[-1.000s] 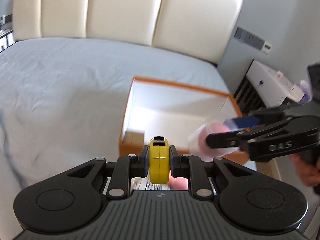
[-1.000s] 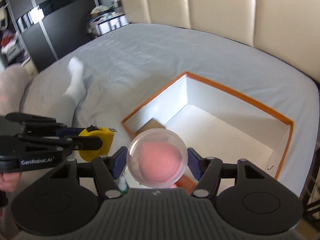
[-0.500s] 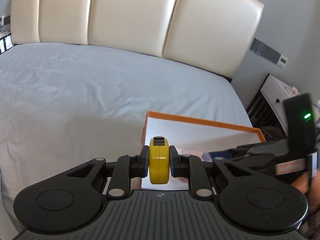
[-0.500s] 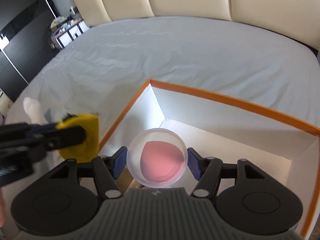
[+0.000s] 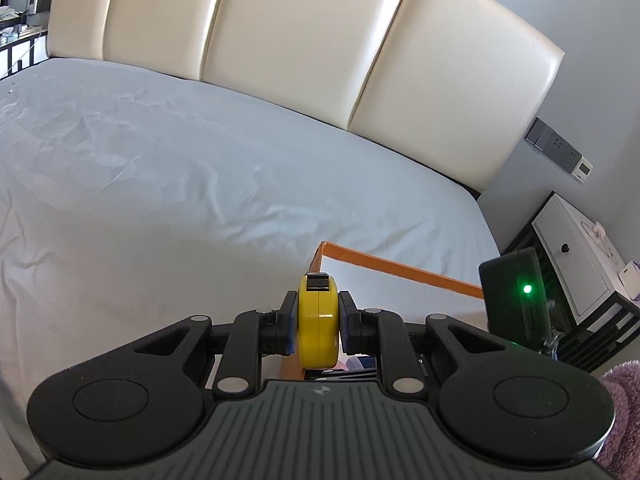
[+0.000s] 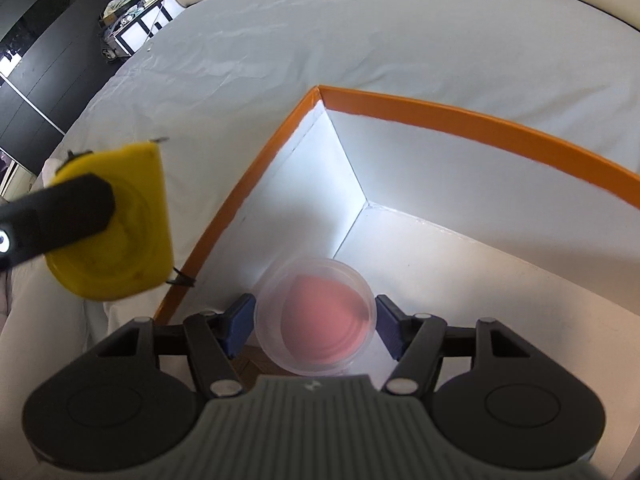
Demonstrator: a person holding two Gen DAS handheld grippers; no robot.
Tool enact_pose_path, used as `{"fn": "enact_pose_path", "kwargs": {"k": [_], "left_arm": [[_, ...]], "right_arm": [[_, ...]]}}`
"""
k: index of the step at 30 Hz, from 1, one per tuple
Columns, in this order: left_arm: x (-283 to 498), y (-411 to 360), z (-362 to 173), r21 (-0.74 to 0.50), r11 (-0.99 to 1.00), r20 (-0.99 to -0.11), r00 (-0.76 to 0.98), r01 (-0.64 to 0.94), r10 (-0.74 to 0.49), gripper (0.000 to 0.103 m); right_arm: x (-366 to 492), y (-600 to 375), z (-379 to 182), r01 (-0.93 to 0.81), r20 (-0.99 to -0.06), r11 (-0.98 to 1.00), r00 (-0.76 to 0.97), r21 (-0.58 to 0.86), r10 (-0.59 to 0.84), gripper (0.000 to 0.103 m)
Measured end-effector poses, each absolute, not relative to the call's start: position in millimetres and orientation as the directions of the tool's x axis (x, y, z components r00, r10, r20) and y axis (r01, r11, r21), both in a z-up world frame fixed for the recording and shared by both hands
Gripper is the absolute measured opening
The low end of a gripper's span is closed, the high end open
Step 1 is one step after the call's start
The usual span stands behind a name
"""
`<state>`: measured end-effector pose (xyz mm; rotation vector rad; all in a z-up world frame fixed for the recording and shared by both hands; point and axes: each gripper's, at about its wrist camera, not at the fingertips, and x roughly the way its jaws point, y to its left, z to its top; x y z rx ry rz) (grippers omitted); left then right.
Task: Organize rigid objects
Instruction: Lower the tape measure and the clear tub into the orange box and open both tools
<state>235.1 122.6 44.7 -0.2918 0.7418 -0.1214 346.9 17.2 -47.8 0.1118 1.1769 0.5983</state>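
Holding a yellow tape measure (image 5: 318, 322) edge-on, the left gripper (image 5: 318, 326) has its blue pads (image 5: 291, 326) pressed on both flat sides, jaws narrowed to the case's thickness. The case is rounded, glossy yellow, with a black tab on top. In the right wrist view the same tape measure (image 6: 116, 232) hangs just outside the left wall of the box (image 6: 460, 120), above the grey bedsheet (image 6: 280, 40).

The right gripper (image 6: 316, 328) sits low inside the box, a white-walled carton with an orange rim. Its jaws stand wide, spaced to a round clear plastic container (image 6: 316, 320) with something pink inside; the blue pads (image 6: 240, 320) meet its two sides. The container is blurred, close to the box's inner corner; whether it touches the floor cannot be told.

A cream padded headboard (image 5: 280, 60) stands behind the bed.
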Motion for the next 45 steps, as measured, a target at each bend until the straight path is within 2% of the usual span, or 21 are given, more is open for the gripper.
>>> {"fn": "enact_pose_path", "kwargs": {"k": [4, 9, 13, 15, 17, 24, 28, 32, 38, 40, 45], "left_arm": [[232.4, 121.1, 44.9, -0.318, 0.948, -0.637, 0.737, 0.017, -0.227, 0.022], [232.1, 114.7, 44.0, -0.328, 0.944, -0.63, 0.737, 0.036, -0.247, 0.022], [247.3, 94.1, 40.1, -0.313, 0.947, -0.645, 0.713, 0.079, -0.273, 0.022], [260.3, 76.1, 35.9, -0.261, 0.957, -0.673, 0.687, 0.127, -0.275, 0.022], [274.5, 59.3, 30.6, -0.209, 0.963, -0.701, 0.661, 0.167, -0.267, 0.022], [321.6, 34.2, -6.0, -0.171, 0.971, -0.805, 0.544, 0.17, -0.237, 0.022], [325.3, 30.1, -24.3, -0.136, 0.977, -0.843, 0.499, 0.162, -0.201, 0.022], [333.2, 26.2, -37.0, -0.14, 0.976, -0.861, 0.466, 0.168, -0.204, 0.022], [336.0, 8.7, -41.4, 0.002, 0.984, -0.877, 0.473, 0.177, -0.084, 0.022], [330.8, 5.4, -36.4, 0.067, 0.979, -0.861, 0.506, 0.19, -0.04, 0.027], [314.5, -9.5, -34.8, 0.242, 0.943, -0.828, 0.555, 0.228, 0.078, 0.027]], "right_arm": [[348.8, 12.5, -43.4, -0.361, -0.818, 0.828, 0.234, 0.428, 0.525, 0.067], [343.9, -3.0, -27.6, -0.369, -0.828, 0.846, 0.266, 0.385, 0.493, 0.066], [334.2, -19.8, -9.3, -0.372, -0.885, 0.901, 0.31, 0.225, 0.349, 0.066], [326.1, -35.6, -3.2, -0.359, -0.901, 0.923, 0.342, 0.138, 0.268, 0.066], [317.7, -55.0, 3.0, -0.335, -0.906, 0.935, 0.35, 0.117, 0.239, 0.066], [304.9, -118.8, 8.0, -0.191, -0.903, 0.959, 0.34, 0.208, 0.263, 0.066], [314.9, -120.4, 0.3, -0.166, -0.901, 0.959, 0.336, 0.23, 0.274, 0.066], [320.2, -112.7, 1.8, -0.184, -0.882, 0.934, 0.313, 0.307, 0.352, 0.066], [316.2, -106.3, 2.2, -0.265, -0.878, 0.931, 0.342, 0.251, 0.334, 0.066], [318.2, -109.9, -3.7, -0.252, -0.887, 0.937, 0.333, 0.244, 0.32, 0.066], [321.8, -111.1, -16.8, -0.235, -0.903, 0.946, 0.316, 0.222, 0.29, 0.066]]}}
